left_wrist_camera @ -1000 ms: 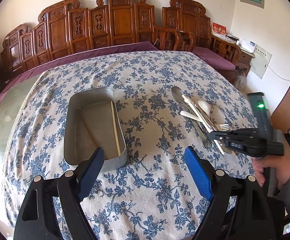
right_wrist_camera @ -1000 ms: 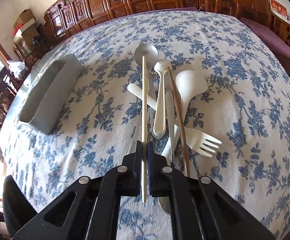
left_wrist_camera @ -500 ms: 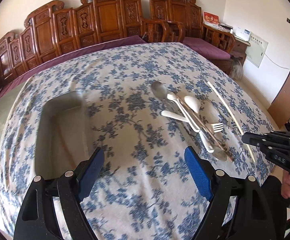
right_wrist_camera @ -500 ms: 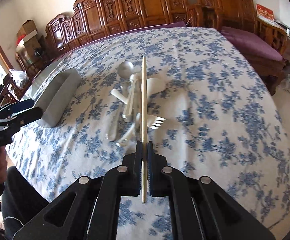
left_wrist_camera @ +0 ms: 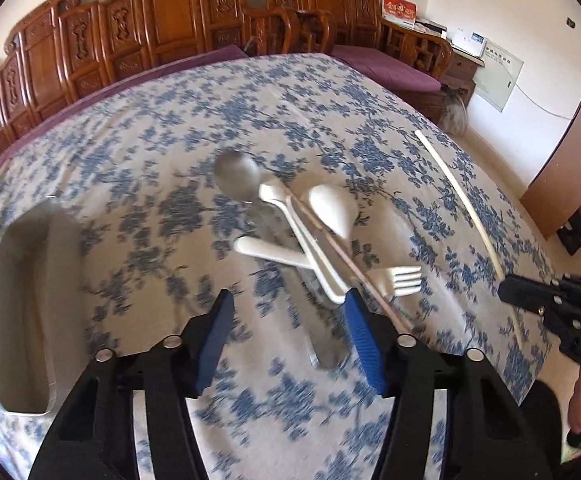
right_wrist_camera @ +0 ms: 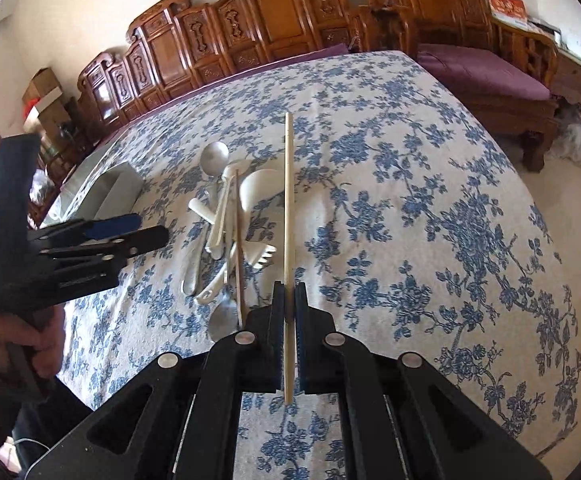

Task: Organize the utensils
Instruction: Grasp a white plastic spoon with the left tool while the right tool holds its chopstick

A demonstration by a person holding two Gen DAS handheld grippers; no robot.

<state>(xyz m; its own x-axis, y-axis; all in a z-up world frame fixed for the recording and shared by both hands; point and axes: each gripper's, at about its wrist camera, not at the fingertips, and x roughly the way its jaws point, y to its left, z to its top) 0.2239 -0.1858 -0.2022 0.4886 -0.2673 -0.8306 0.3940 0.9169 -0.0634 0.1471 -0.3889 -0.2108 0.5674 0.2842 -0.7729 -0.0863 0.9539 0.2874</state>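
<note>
A heap of utensils [left_wrist_camera: 310, 240] lies on the floral tablecloth: a metal spoon [left_wrist_camera: 236, 176], white plastic spoons, a white fork [left_wrist_camera: 398, 280] and a brown chopstick [left_wrist_camera: 350, 264]. My left gripper [left_wrist_camera: 290, 320] hovers just over the heap's near end, its jaws closing. The end of a metal handle [left_wrist_camera: 326, 352] shows between the blue pads, and they do not press on it. My right gripper [right_wrist_camera: 288, 304] is shut on a pale chopstick [right_wrist_camera: 288, 200], held in the air to the right of the heap [right_wrist_camera: 230, 216]. The left gripper [right_wrist_camera: 146, 230] shows at that view's left.
A grey metal tin [left_wrist_camera: 26, 308] stands at the left on the tablecloth [left_wrist_camera: 170, 140], blurred; its inside is unclear. Carved wooden chairs [left_wrist_camera: 178, 12] line the far side of the table. The table's right edge drops to the floor [right_wrist_camera: 570, 184]. A person's hand [right_wrist_camera: 30, 344] holds the left gripper.
My left gripper moved right from the tin to the heap, and its jaws narrowed. My right gripper lifted the pale chopstick off the heap and drew back to the right.
</note>
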